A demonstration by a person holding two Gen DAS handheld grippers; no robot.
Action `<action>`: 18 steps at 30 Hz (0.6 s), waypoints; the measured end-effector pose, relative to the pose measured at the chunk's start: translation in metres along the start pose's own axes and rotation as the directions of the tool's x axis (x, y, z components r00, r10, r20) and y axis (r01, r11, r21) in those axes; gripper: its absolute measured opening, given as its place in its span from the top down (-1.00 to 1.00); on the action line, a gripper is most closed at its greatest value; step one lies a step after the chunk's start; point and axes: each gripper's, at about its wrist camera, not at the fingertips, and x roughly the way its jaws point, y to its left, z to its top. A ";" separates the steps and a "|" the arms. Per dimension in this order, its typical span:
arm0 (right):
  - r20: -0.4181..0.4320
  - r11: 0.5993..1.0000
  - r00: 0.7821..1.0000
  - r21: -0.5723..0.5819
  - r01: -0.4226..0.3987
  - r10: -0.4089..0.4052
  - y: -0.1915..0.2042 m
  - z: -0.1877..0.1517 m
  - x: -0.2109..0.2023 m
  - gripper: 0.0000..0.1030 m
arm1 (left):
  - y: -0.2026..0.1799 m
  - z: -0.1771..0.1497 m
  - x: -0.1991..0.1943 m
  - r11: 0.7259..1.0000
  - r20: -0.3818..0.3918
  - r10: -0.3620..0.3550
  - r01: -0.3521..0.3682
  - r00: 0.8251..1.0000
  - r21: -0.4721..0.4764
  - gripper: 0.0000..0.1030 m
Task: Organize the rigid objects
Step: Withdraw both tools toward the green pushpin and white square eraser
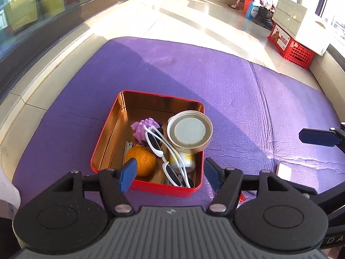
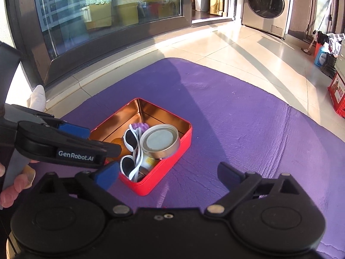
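A red tin box (image 1: 101, 142) (image 2: 170, 149) sits on the purple mat. Inside lie an orange (image 1: 143, 160), a purple spiky toy (image 1: 143, 130), white sunglasses (image 1: 170, 161) (image 2: 131, 151), a round metal lid (image 1: 189, 131) (image 2: 160, 140) resting on a small yellow-labelled jar (image 1: 183, 159), and a metal nail clipper (image 1: 127, 149). My left gripper (image 1: 170, 173) is open and empty, just in front of the box's near wall. My right gripper (image 2: 170, 174) is open and empty, to the right of the box; its fingertip (image 1: 314, 137) shows in the left wrist view.
The purple mat (image 1: 237, 99) (image 2: 248, 129) covers a tiled floor. A small white box (image 1: 283, 170) lies on the mat at the right. A red crate (image 1: 291, 47) with white boxes stands far right. A washing machine (image 2: 266, 6) and glass doors stand behind.
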 end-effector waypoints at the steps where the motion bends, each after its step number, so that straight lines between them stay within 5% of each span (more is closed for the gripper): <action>1: 0.001 1.000 1.000 0.012 0.002 -0.002 -0.002 -0.002 -0.005 -0.95 | -0.003 -0.002 -0.006 1.000 0.006 -0.005 0.005 1.000 0.001 -0.43; 18: -0.029 0.969 0.987 0.188 0.163 -0.161 -0.065 -0.058 -0.051 -1.00 | -0.063 -0.043 -0.048 0.998 0.052 -0.048 0.046 0.997 0.043 -0.58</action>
